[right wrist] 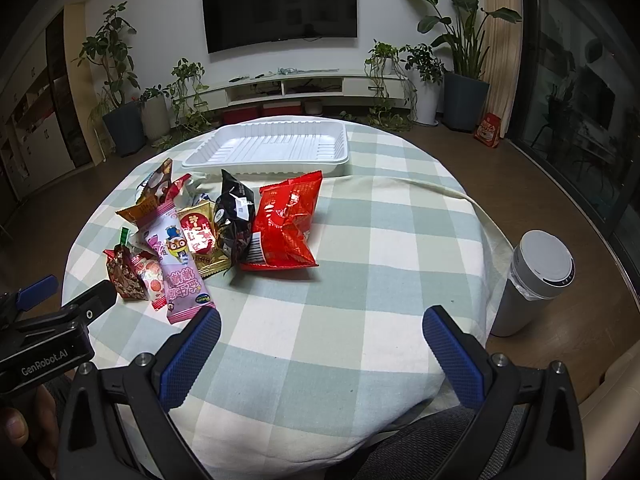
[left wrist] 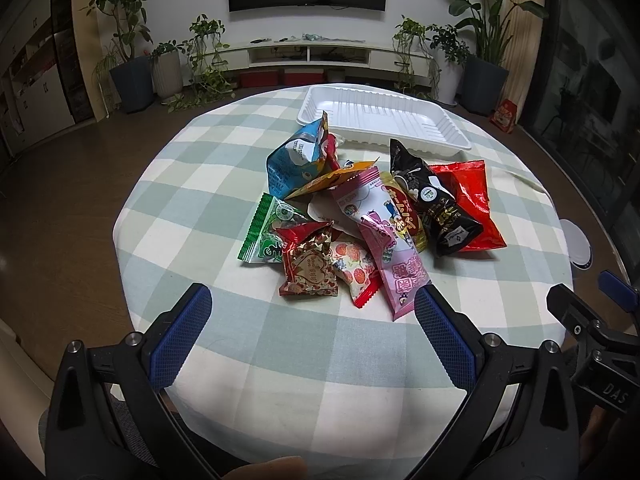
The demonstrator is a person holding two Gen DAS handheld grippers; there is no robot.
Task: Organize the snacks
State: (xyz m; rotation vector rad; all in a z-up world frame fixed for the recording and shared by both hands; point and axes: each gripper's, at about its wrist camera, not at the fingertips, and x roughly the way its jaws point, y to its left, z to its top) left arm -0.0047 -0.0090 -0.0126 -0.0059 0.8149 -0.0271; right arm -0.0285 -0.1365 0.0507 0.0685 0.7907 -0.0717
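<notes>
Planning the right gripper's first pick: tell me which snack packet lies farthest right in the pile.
The red foil packet: it lies at the pile's right edge, beside the black packet.

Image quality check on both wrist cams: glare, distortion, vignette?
Left wrist: heavy fisheye bowing of the table, dark corner vignette, foil glare on the pink snack pack. Right wrist: same bowing, bright glare on the red snack bag, window side dark.
</notes>
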